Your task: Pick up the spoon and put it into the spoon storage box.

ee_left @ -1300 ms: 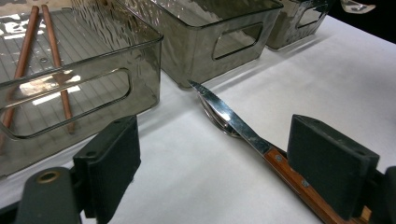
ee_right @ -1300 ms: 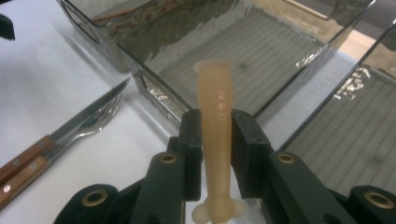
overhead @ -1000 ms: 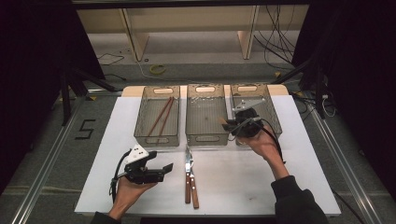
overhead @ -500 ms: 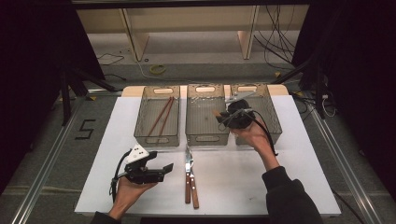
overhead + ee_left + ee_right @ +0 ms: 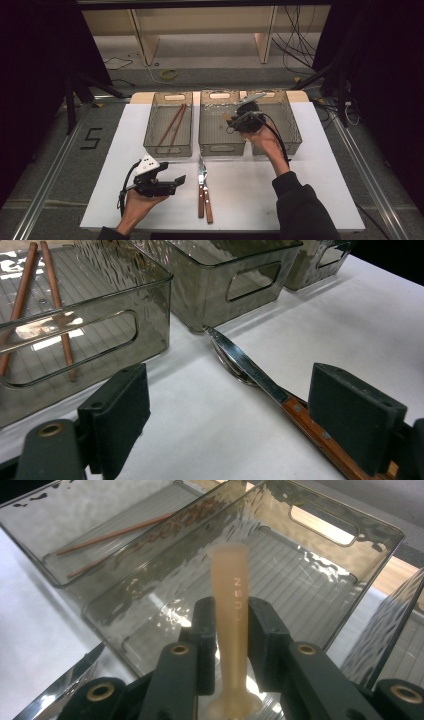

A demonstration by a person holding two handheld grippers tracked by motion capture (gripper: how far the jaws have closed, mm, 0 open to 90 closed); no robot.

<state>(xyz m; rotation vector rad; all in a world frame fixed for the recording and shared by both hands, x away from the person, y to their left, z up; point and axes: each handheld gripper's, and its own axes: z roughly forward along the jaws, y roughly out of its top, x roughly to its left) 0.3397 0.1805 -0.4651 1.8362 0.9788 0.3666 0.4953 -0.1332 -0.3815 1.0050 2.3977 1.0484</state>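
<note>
White sheeting (image 5: pixel 325 180) is covering the table in front of you, with dark drapes either side and a bare floor with cables beyond it. Three smoky clear bins are sitting in a row at the far edge, and the middle bin (image 5: pixel 221 145) is the handiest landmark. Your right gripper (image 5: pixel 229 625) is hovering over the middle bin's right rim, its jaws clamped on a pale tan handle (image 5: pixel 231 610) with raised lettering, which is standing up between them above the bin's ribbed floor; what the handle belongs to is not clear. To the left of the middle bin, the left bin (image 5: pixel 167 148) is holding two reddish-brown chopsticks (image 5: pixel 172 125) lying lengthwise, touching side by side. To its right, the right bin (image 5: pixel 292 131) is sitting partly behind your hand. Just in front of the middle bin, a knife (image 5: pixel 250 371) with a wooden grip is lying on the sheet over a spoon (image 5: pixel 227 367), blade tip pointing at the bin wall. Nearer you and left of the knife, your left gripper (image 5: pixel 172 181) is resting in your palm, its jaws spread wide with nothing between them, aimed toward the knife.
</note>
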